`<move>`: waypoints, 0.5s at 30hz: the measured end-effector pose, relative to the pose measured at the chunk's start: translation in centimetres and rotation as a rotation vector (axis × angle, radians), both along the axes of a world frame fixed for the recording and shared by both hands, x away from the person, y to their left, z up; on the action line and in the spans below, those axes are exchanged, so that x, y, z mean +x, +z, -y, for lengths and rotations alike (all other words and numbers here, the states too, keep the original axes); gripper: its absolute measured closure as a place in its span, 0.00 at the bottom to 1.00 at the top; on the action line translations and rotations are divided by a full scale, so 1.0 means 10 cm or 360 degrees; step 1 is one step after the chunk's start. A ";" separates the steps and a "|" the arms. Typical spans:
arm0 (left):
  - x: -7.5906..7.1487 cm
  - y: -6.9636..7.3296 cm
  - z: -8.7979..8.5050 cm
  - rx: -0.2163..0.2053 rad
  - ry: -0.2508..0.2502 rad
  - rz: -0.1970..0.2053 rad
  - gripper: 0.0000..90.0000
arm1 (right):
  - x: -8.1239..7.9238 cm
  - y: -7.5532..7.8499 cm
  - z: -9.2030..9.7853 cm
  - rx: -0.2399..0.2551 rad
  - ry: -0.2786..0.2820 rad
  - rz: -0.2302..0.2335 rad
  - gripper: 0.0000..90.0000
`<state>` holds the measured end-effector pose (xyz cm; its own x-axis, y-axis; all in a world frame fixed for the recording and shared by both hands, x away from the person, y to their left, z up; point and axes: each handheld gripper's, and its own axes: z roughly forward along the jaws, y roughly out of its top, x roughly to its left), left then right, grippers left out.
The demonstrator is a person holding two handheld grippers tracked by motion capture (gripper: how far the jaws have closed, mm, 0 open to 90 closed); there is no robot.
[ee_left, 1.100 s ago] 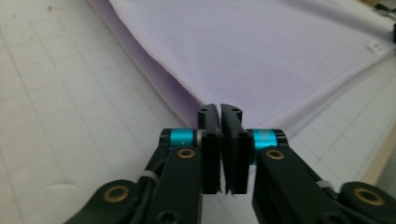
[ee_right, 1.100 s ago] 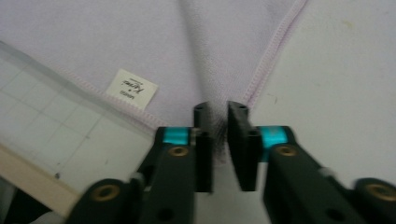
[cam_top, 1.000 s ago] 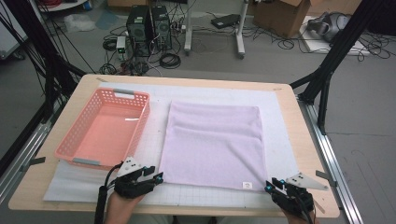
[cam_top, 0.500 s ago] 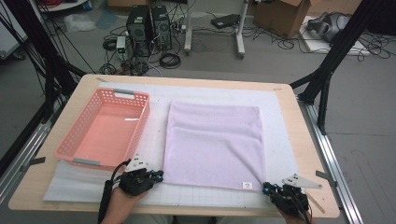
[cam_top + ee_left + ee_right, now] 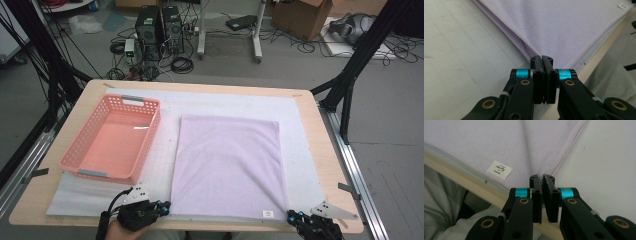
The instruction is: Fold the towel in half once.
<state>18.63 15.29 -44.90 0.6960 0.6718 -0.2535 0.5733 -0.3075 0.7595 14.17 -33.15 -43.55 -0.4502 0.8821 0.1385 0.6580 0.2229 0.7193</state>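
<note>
So I've got both near corners of the lilac towel (image 5: 229, 167) pinched. My left gripper (image 5: 541, 60) has its fingers (image 5: 536, 65) clenched on the near-left corner, and my right gripper (image 5: 542, 178) is clamped on the near-right corner, right beside the little white label (image 5: 499, 169). Both had just been closing, and the cloth is between them on each side.

The towel lies flat in the middle of the surface (image 5: 310, 125), on a white gridded mat (image 5: 165, 165), just right of the coral basket (image 5: 111, 139) and not touching it.

Tip for this bit, I reckon: lift both corners together and level, then carry them toward the far edge so the hems line up. If one hand leads, the fold goes crooked. Keep the bite on the stitched hem, not only the loose pile, or it can slip out.

Material notes: soft terry, fine looped nap, with a corded stitched border. It looks doubled at the left corner. The basket is rigid plastic with a perforated lattice wall and grey handles. The mat looks slightly foamy, the surface's rim pale wood.
</note>
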 end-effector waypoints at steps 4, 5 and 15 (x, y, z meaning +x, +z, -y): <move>-0.12 0.00 -0.02 0.0006 -0.0048 -0.0001 0.97 | -0.15 -0.01 0.02 0.0009 0.0023 -0.0015 0.95; -0.13 0.00 -0.03 -0.0005 -0.0043 0.0001 0.97 | -0.18 0.00 0.03 0.0010 0.0029 -0.0016 0.95; 0.40 0.18 0.11 -0.0106 0.0135 0.0205 0.53 | 0.14 0.10 0.13 0.0071 -0.0162 0.0135 0.68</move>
<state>22.60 14.15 -43.09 0.6673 0.7141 -0.2117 0.4914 -0.2085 0.8456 15.53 -34.47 -42.53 -0.3704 0.9176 0.1442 0.6121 0.1243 0.7809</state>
